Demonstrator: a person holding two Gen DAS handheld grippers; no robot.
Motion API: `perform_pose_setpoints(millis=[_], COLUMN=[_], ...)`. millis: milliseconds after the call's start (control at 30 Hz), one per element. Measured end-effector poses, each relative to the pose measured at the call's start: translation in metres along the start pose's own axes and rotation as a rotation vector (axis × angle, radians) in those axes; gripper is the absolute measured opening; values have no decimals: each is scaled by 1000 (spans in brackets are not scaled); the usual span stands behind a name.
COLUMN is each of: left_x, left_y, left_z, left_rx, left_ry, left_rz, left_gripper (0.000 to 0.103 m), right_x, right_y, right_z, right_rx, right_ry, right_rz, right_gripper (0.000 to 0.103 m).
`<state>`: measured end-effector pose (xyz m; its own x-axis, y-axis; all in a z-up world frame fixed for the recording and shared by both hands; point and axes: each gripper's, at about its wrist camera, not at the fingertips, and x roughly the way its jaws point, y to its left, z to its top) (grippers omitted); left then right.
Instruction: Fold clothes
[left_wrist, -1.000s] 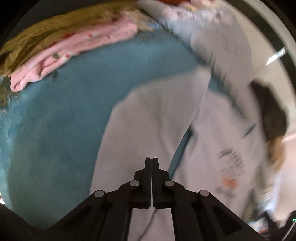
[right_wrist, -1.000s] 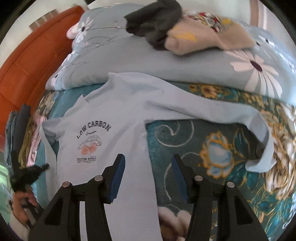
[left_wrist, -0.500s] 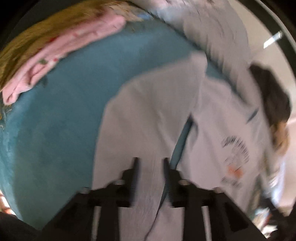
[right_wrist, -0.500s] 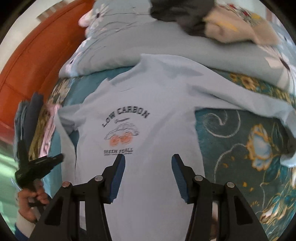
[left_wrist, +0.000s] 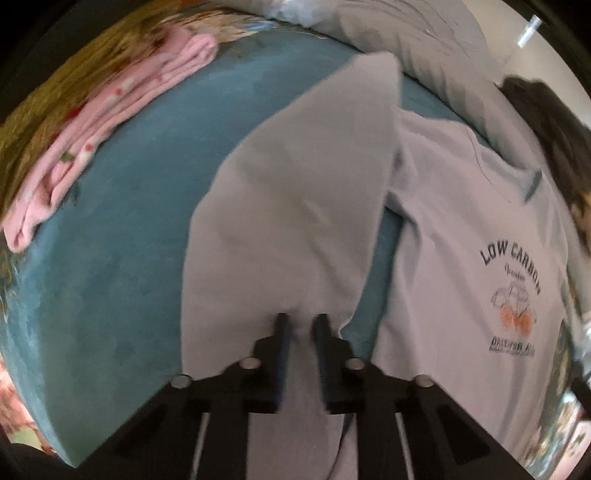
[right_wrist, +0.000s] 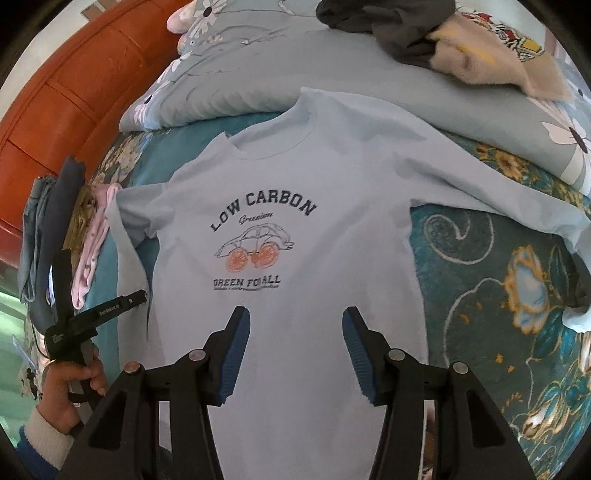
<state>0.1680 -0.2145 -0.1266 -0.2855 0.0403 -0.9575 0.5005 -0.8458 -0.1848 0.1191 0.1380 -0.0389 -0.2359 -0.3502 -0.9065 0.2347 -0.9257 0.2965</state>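
Observation:
A light blue T-shirt (right_wrist: 295, 206) printed "LOW CARBON" lies face up, spread flat on the teal bed. It also shows in the left wrist view (left_wrist: 480, 266), with its left sleeve (left_wrist: 295, 206) stretched out ahead of my left gripper (left_wrist: 300, 321). The left gripper's jaws stand slightly apart with sleeve cloth between and under them. My right gripper (right_wrist: 295, 325) is open and empty, hovering over the shirt's lower front. The left gripper (right_wrist: 107, 306), held by a hand, also shows at the shirt's left edge.
Folded pink clothes (left_wrist: 92, 147) lie on an olive garment at the bed's left. A grey floral quilt (right_wrist: 258, 66) with dark and beige garments (right_wrist: 424, 40) lies beyond the shirt. An orange headboard (right_wrist: 66, 85) stands at the left. Teal floral bedspread (right_wrist: 498, 295) shows to the right.
My left gripper was shut on the sleeve, then opened, and the sleeve now lies flat. My right gripper moved left from the bedspread to over the shirt's front.

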Motion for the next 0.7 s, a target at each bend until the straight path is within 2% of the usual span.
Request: perform_pose_setpoints(millis=[133,233,400,467,567,633,700], left_x=[-16,-46,-111,-129,-136,-128,-122], left_y=[39,75,140,157,167,164,157], left_z=[6,16,36,40,53,63,66], left_rx=[-192,-316,-429,-450,-487,-508,-512], left_ry=[-6,-74,-244,-273,-258,-231,-204], left_rz=[-156,-294,-380,-414,-495,-535,-544], left_gripper=[3,3,3,3,3,3,3], right_x=[-2,-3,-1,1,8,16,26], right_y=[10,13,17,25,52,85,127], right_z=[2,2,4,6,12,17,19], right_rx=[-41,-56,-57,-68,-108,-158,-235], right_ry=[1,-2,-1,-3,-14,-15,-1], right_rz=[-4,-10,-8,3,58,148,250], right_gripper=[53,54,53,54,54,53,53])
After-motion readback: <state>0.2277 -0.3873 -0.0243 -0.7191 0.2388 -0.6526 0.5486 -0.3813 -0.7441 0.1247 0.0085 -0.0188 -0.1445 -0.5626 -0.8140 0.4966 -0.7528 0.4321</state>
